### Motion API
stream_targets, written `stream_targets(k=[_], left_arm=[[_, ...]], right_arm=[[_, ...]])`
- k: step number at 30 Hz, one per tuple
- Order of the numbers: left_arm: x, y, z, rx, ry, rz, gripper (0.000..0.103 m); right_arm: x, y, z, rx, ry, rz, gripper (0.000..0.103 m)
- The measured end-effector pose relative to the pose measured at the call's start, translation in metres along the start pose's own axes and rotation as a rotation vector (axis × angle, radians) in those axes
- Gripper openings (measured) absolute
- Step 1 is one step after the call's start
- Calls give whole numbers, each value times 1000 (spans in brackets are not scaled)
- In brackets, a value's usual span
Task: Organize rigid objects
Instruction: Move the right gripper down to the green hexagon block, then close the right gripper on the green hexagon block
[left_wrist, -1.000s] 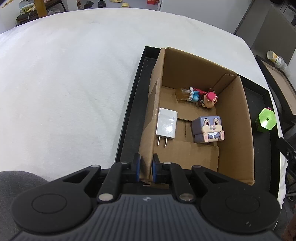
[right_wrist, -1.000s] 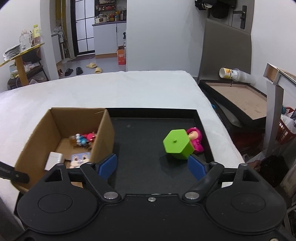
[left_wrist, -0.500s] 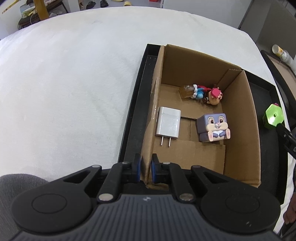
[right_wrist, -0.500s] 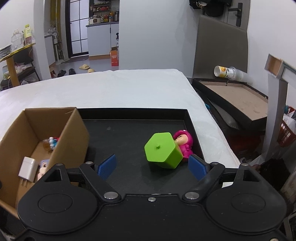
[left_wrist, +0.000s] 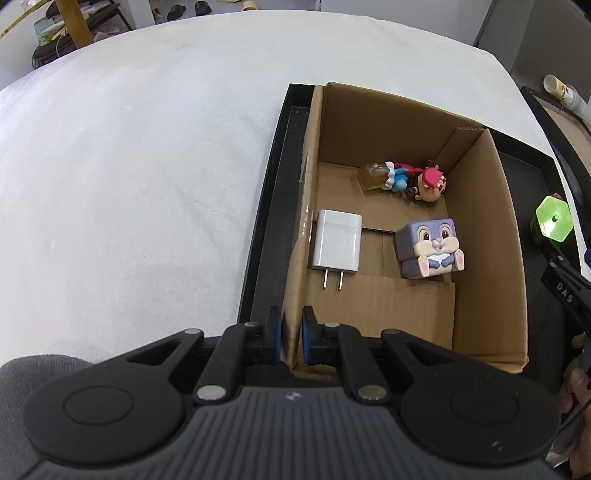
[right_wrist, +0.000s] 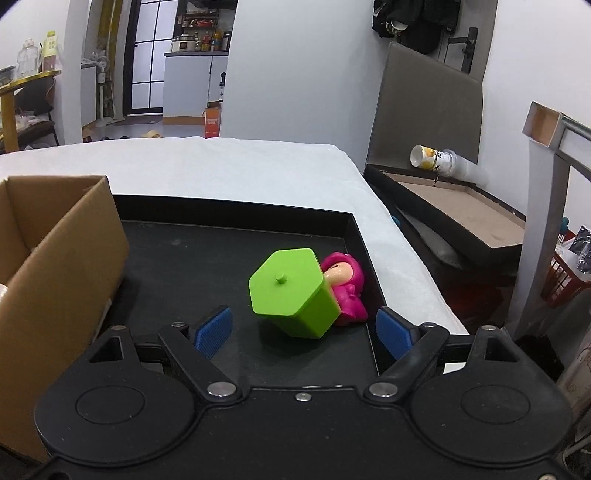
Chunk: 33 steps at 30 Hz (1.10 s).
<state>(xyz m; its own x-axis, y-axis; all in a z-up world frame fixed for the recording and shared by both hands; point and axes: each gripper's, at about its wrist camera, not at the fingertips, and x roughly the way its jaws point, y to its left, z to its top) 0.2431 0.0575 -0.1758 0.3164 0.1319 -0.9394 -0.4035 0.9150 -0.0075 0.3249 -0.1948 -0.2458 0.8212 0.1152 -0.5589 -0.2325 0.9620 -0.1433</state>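
Left gripper (left_wrist: 291, 338): jaws pinched tight on the near wall of the cardboard box (left_wrist: 476, 229) — steadying it, nothing else in its grip.
Right gripper (right_wrist: 303, 328): jaws spread wide and empty, hanging low over the black tray (right_wrist: 192, 258), lined up on the green block (right_wrist: 291, 291) just ahead.
Where the block is: lying on the tray floor, well to the right of the box, and right against the pink doll (right_wrist: 345, 282) behind it.
Which way it points: it lies tipped over, hexagonal end with its little nub facing up and toward the camera — long axis running back and down to the right, toward the doll.
In the box already: a white charger (left_wrist: 337, 242), a grey rabbit cube (left_wrist: 430, 247) and a small figure (left_wrist: 406, 177) at the far wall.
Risk one: the faces are slanted, so the jaws may close on edges and the block could twist or squirt out.
Risk two: the doll is so close that one finger could catch it and drag it along, or shove both into the tray rim.
Risk three: the box is only held by one wall, so a bump could skew it.
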Motion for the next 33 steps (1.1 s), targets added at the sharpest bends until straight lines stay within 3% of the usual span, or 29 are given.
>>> stream_targets(k=[15, 18, 22, 33], left_arm=[[2, -7, -4, 24, -4, 37, 10], [2, -8, -7, 28, -13, 42, 10], [2, -12, -10, 52, -28, 61, 10], [2, -11, -13, 40, -35, 64, 10]], right_arm=[[25, 13, 4, -124, -32, -47, 81], [26, 11, 5, -132, -39, -55, 75], [25, 10, 5, -153, -41, -20, 55], [8, 7, 7, -132, -44, 21, 55]])
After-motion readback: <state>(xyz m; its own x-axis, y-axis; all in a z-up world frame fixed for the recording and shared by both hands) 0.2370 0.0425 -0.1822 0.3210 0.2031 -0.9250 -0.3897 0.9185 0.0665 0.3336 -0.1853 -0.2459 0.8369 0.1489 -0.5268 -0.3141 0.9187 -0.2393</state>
